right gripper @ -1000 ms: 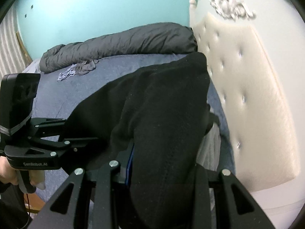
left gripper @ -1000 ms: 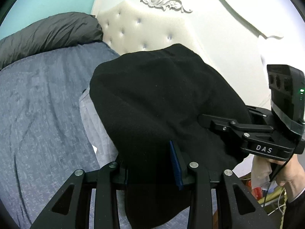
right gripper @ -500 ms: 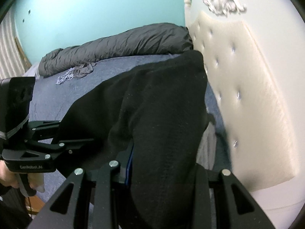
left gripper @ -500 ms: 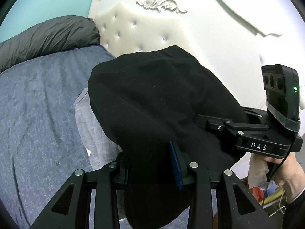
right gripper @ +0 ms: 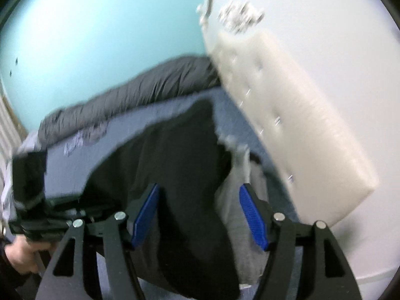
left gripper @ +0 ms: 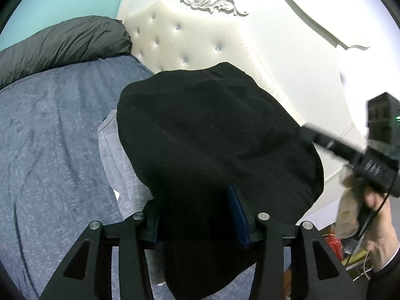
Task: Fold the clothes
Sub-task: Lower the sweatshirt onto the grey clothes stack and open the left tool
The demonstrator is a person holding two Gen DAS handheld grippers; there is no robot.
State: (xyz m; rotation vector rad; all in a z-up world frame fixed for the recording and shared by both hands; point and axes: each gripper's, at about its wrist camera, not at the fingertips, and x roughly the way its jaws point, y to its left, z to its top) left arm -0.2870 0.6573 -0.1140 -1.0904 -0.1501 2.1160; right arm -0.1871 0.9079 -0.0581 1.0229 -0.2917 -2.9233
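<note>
A folded black garment (left gripper: pixel 215 135) lies at the head end of the bed on top of a grey folded garment (left gripper: pixel 117 155). My left gripper (left gripper: pixel 200 215) is shut on the near edge of the black garment. My right gripper (right gripper: pixel 200 215) is open, its blue pads (right gripper: pixel 252 215) apart, with the black garment (right gripper: pixel 175 165) lying loose between and below them. In the left wrist view the right gripper (left gripper: pixel 310 132) is blurred at the garment's right edge. The grey garment (right gripper: pixel 240 200) shows under the black one in the right wrist view.
The blue-grey bed cover (left gripper: pixel 50 137) spreads to the left. A dark grey rolled duvet (left gripper: pixel 62 42) lies along the far side by the teal wall. The white tufted headboard (left gripper: pixel 212 40) stands right behind the clothes. Clutter sits on the floor at right (left gripper: pixel 350 245).
My right gripper has opened and let go of the black garment, pulling back and swinging quickly. The left gripper stays shut on the garment and has barely moved.
</note>
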